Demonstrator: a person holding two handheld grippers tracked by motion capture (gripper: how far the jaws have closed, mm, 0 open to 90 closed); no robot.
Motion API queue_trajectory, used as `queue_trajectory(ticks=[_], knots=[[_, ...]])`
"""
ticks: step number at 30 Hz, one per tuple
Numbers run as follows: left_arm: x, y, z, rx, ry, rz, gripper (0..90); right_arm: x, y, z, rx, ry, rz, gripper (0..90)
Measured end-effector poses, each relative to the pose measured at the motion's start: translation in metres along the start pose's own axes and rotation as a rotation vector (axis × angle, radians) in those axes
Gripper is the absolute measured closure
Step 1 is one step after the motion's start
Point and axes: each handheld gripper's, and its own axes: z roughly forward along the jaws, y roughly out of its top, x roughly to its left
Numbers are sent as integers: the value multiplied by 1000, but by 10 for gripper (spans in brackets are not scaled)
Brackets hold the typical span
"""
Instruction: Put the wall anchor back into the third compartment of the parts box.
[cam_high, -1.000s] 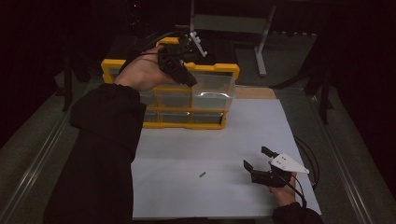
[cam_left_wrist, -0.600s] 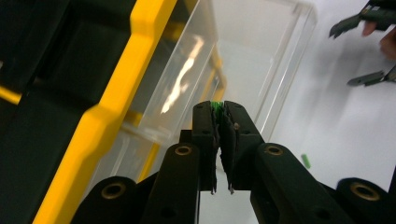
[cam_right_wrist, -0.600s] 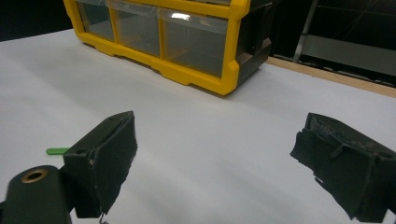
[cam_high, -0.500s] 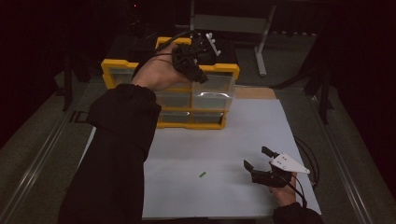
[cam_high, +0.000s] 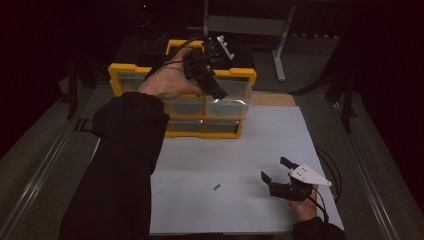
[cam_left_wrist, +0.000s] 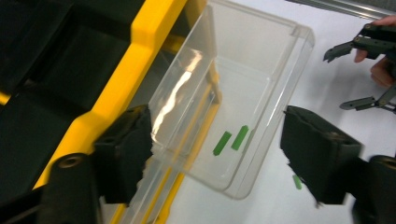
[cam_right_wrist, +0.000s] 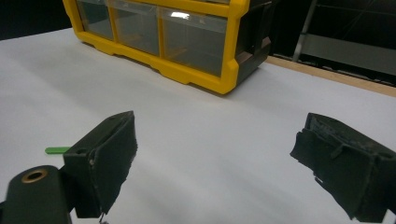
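A yellow drawer organizer (cam_high: 120, 75) stands at the back of a white sheet (cam_high: 260, 145). Its upper right clear drawer (cam_high: 235, 102) is pulled out. My left gripper (cam_high: 216, 90) hangs open just above that drawer, holding nothing. In the left gripper view the jaws straddle the clear drawer (cam_left_wrist: 261, 60), and two green pieces (cam_left_wrist: 223, 142) lie on its floor. A single green piece (cam_high: 216, 187) lies on the sheet near the front. My right gripper (cam_high: 274, 168) rests open at the front right, a short way right of that piece (cam_right_wrist: 57, 150).
A metal stand (cam_high: 280, 50) rises behind the organizer at the back right. A cable (cam_high: 330, 170) loops on the table beside the right hand. Dark table strips border the sheet on both sides. The other drawers (cam_right_wrist: 135, 32) are closed.
My left arm has swung to the right, bringing the left gripper over the pulled-out upper right drawer. The right gripper and the loose green piece have stayed put.
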Motion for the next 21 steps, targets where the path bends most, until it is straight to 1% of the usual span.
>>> queue_trajectory(ticks=[3,8,12,14,16,17,21], knots=[[0,-5,-4,-10,4,5,212,0,0,0,1,0,-2,112],[-5,-14,-7,-4,26,29,186,0,0,0,1,0,-1,111],[-9,-23,-8,-6,30,41,147,0,0,1,0,-2,-6,111],[-10,-27,-8,3,45,47,132,0,0,0,0,-2,-8,111],[-11,-32,-9,1,43,45,114,0,0,1,1,-3,-6,111],[-12,-35,-10,-1,52,46,107,0,0,1,1,-3,-5,111],[-16,-46,-10,-19,53,44,92,0,0,1,3,-4,-5,111]])
